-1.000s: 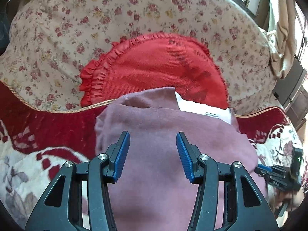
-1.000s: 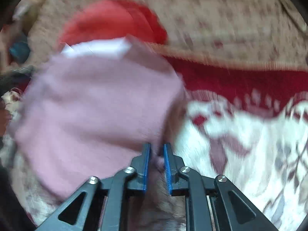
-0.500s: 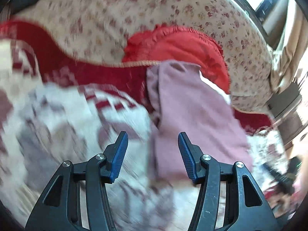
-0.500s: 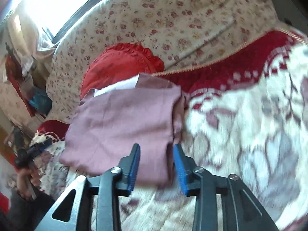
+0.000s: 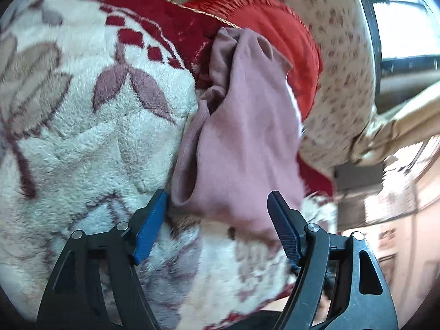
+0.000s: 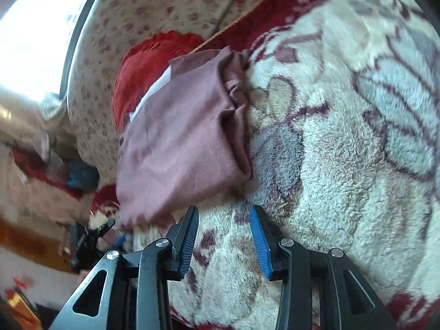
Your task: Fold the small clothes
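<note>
On our left, the left gripper (image 5: 217, 211) stands with its jaws spread wide and nothing between them, its tips bracketing the near edge of the folded mauve-pink cloth garment (image 5: 247, 137). That garment lies on the fluffy cream blanket with maroon leaf patterns (image 5: 96, 137), its far end resting against the frilled red round cushion (image 5: 288, 35). We judge the fold finished and the piece set back there deliberately (out of the working area, near the floral cream sofa back (image 5: 343, 63)).

To the right, the right gripper (image 6: 223, 229) is likewise parted and empty, hovering over bare blanket just beside the garment's near corner.

The left view shows the bunched open edge; the right view adds a white inner layer (image 6: 154, 90) peeking out, possibly a label or lining, and the other gripper's dark tip (image 6: 90, 233) beyond the garment.
</note>
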Action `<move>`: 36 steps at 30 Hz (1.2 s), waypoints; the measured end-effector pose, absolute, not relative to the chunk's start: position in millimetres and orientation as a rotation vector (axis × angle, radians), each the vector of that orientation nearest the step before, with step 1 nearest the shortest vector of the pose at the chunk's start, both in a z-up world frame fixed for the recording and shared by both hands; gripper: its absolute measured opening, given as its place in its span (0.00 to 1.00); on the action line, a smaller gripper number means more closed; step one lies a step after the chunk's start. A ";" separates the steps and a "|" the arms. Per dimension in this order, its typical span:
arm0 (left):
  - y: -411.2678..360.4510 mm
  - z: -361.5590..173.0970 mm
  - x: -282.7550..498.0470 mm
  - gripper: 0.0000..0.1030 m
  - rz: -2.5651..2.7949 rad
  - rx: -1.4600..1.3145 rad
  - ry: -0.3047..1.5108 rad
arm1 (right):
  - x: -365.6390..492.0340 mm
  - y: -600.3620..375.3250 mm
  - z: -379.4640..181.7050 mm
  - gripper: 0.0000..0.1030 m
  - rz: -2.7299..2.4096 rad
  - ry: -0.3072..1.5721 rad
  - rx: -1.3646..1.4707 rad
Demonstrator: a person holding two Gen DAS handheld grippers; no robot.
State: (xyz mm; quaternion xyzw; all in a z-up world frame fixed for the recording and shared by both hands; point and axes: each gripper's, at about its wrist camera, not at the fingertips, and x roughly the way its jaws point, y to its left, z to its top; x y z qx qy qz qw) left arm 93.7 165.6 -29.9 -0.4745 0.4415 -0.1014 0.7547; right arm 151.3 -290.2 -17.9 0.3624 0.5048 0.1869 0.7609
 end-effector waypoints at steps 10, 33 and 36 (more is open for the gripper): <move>150.9 -13.8 101.8 0.72 -0.377 -1.040 0.886 | 157.5 -288.4 -19.5 0.37 0.406 1.083 0.796; 144.7 -19.1 108.2 0.70 -0.249 -0.867 0.889 | 178.5 -293.2 -24.5 0.38 0.374 0.987 1.004; 141.8 -18.5 108.7 0.68 -0.239 -0.833 0.887 | 180.4 -286.6 -20.5 0.36 0.395 0.985 0.949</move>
